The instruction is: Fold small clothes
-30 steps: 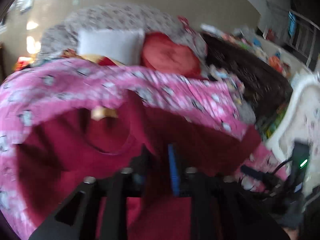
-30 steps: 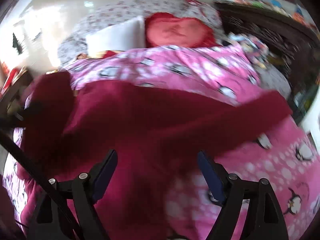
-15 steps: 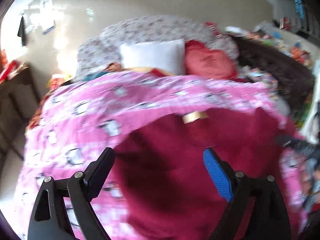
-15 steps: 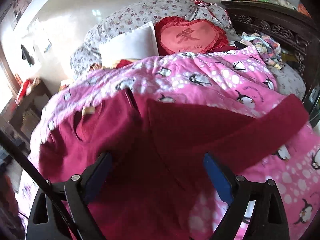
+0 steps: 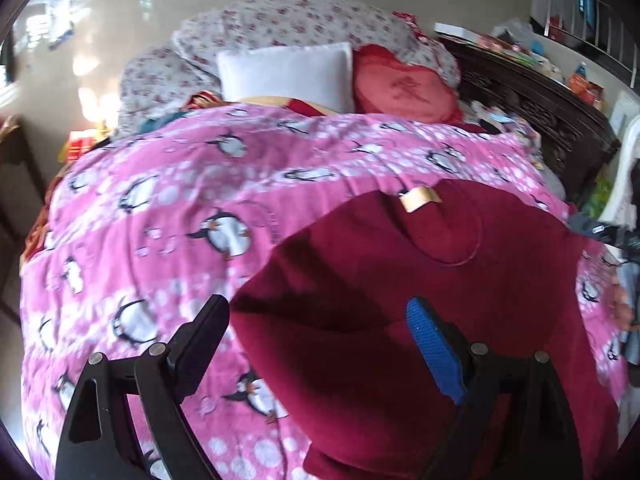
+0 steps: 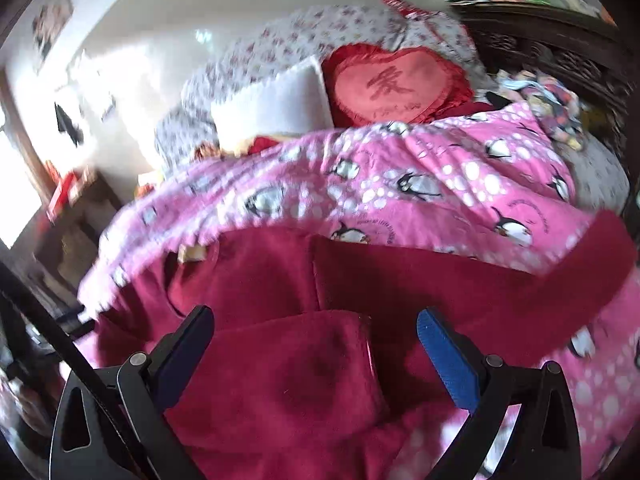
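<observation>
A dark red fleece garment [image 5: 400,280] lies on a pink penguin-print blanket [image 5: 180,220], its neck hole and tan label [image 5: 420,198] toward the pillows. My left gripper [image 5: 316,320] stands open above the garment's left edge, nothing pinched. In the right wrist view the same garment [image 6: 320,380] shows a folded flap in front and one sleeve [image 6: 580,264] stretched to the right. My right gripper [image 6: 316,332] hovers over that flap with its jaws still opening, and the pads do not press the cloth.
At the head of the bed are a white pillow [image 5: 284,72], a red heart cushion [image 6: 396,88] and a floral quilt [image 5: 304,20]. A dark carved headboard [image 5: 540,92] with clutter runs along the right. A black cable [image 6: 52,320] crosses the lower left.
My left gripper opened, let the red cloth go and swung left over the blanket. The right gripper's jaws widened as the garment settled flat with its flap folded over.
</observation>
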Demonstrator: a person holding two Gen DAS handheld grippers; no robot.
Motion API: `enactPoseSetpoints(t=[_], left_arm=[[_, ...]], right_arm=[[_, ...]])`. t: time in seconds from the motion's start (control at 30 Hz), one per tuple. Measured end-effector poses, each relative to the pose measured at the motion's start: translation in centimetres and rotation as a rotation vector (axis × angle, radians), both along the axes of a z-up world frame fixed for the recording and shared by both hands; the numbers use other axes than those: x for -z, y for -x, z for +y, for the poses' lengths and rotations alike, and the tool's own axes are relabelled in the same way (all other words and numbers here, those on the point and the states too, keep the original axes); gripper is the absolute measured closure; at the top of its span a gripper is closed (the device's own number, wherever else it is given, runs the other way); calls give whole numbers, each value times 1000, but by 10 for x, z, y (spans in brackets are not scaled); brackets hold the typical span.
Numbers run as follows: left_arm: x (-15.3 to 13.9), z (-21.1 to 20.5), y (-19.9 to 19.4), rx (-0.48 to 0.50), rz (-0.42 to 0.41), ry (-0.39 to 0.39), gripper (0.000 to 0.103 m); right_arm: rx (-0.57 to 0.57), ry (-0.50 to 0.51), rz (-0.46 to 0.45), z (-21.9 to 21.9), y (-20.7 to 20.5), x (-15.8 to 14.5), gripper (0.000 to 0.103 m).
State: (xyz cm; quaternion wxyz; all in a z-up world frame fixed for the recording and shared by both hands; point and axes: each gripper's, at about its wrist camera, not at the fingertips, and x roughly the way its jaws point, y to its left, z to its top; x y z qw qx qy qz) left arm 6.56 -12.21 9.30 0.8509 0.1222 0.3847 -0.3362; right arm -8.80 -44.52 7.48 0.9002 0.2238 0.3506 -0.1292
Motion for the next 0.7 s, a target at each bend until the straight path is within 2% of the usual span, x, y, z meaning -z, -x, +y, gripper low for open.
enactPoseSetpoints(t=[0.03, 0.1, 0.2, 0.23, 0.27, 0.3, 0.33, 0.4, 0.43, 0.47, 0.5, 0.53, 0.7], left_arm=[[0, -1, -1, 4, 3, 3, 13], [2, -6, -3, 40, 10, -10, 13], [12, -19, -3, 77, -33, -128, 13], [16, -21, -3, 87, -44, -160, 13], [23, -25, -3, 102, -51, -206, 13], [28, -28, -4, 112, -58, -242, 13], [33, -30, -3, 120, -74, -279, 13], [45, -33, -1, 135, -96, -345, 33], [51, -33, -1, 131, -100, -384, 67], [54, -33, -2, 124, -91, -401, 94], [55, -32, -4, 115, -78, -402, 100], [53, -30, -5, 108, -75, -390, 101], [17, -23, -8, 60, -149, -304, 103]], right_arm=[[-13, 6, 30, 2, -6, 6, 0], [-23, 4, 33, 3, -5, 16, 0], [-56, 22, 46, 6, -6, 26, 0], [-67, 54, 66, 8, -9, 30, 4], [-86, 94, 83, 11, -11, 32, 11], [-118, 141, 101, 17, -14, 33, 43], [-144, 170, 104, 20, -14, 33, 60], [-172, 217, 76, 30, -9, 27, 77], [-182, 235, 70, 34, -8, 24, 85], [-194, 242, 55, 38, -4, 20, 86], [-192, 250, 45, 40, -2, 16, 86], [-189, 264, 26, 43, 1, 9, 86], [-138, 284, -68, 41, 14, -22, 86]])
